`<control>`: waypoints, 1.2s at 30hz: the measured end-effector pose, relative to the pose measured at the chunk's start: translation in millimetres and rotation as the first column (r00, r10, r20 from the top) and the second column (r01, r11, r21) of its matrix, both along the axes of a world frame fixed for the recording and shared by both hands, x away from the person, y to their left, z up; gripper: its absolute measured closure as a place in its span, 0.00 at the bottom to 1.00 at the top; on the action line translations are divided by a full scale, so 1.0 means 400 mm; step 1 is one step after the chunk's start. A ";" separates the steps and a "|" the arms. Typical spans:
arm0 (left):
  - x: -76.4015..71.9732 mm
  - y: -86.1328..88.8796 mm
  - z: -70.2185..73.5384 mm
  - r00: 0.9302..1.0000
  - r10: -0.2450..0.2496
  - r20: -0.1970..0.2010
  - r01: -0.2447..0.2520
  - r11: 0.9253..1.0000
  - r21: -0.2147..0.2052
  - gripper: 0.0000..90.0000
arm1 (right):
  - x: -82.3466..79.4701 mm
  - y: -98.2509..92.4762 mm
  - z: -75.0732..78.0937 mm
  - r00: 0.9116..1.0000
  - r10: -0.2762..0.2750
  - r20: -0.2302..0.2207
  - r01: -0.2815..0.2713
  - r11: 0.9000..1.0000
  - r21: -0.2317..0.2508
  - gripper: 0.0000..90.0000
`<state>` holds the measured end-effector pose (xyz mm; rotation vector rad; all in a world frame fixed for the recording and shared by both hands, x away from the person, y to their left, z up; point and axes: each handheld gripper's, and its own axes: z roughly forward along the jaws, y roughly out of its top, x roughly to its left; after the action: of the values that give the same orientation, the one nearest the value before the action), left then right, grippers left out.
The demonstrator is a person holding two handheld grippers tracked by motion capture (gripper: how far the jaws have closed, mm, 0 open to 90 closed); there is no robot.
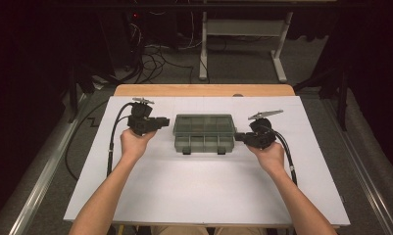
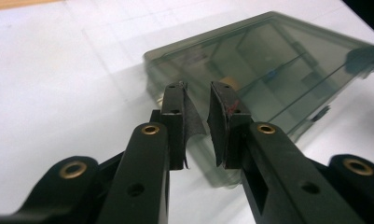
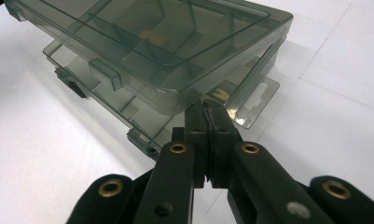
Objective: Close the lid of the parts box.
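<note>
A smoky clear compartment box (image 1: 204,128) lies in the middle of the white board. Its lid (image 3: 142,46) is tilted up off the base (image 3: 105,100), which carries a hang tab (image 3: 254,100) and front latches. My right gripper (image 3: 205,109) is shut, and its tips touch the near corner of the raised lid at the box's right end (image 1: 238,137). Whether they pinch the rim I cannot tell. My left gripper (image 2: 198,100) hovers off the box's left end (image 1: 167,121), jaws almost together with nothing between them. The box (image 2: 268,60) lies just beyond its tips.
The white board (image 1: 194,196) lies on a wooden table whose far edge (image 1: 204,90) shows behind the box. A black cable (image 1: 110,147) trails from the left gripper along the board's left side. Beyond the table are floor cables and a white desk frame (image 1: 280,54).
</note>
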<state>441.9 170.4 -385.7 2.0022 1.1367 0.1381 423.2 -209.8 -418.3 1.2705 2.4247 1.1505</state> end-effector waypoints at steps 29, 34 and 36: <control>-0.023 -0.055 -0.061 0.997 -0.071 -0.043 0.071 0.997 -0.004 0.84 | -0.015 -0.020 -0.013 0.999 -0.027 0.016 0.027 1.000 0.008 0.98; -0.025 -0.056 -0.071 0.996 -0.075 -0.049 0.075 0.997 0.005 0.84 | -0.017 -0.016 -0.006 0.999 -0.027 0.034 0.026 0.999 0.022 0.98; -0.028 -0.059 -0.072 0.996 -0.074 -0.048 0.074 0.997 0.007 0.84 | -0.017 -0.013 -0.007 0.999 -0.025 0.034 0.024 0.999 0.025 0.98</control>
<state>430.7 146.8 -414.5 2.0622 1.0913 0.0580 416.4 -214.8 -420.9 1.2727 2.3709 1.1901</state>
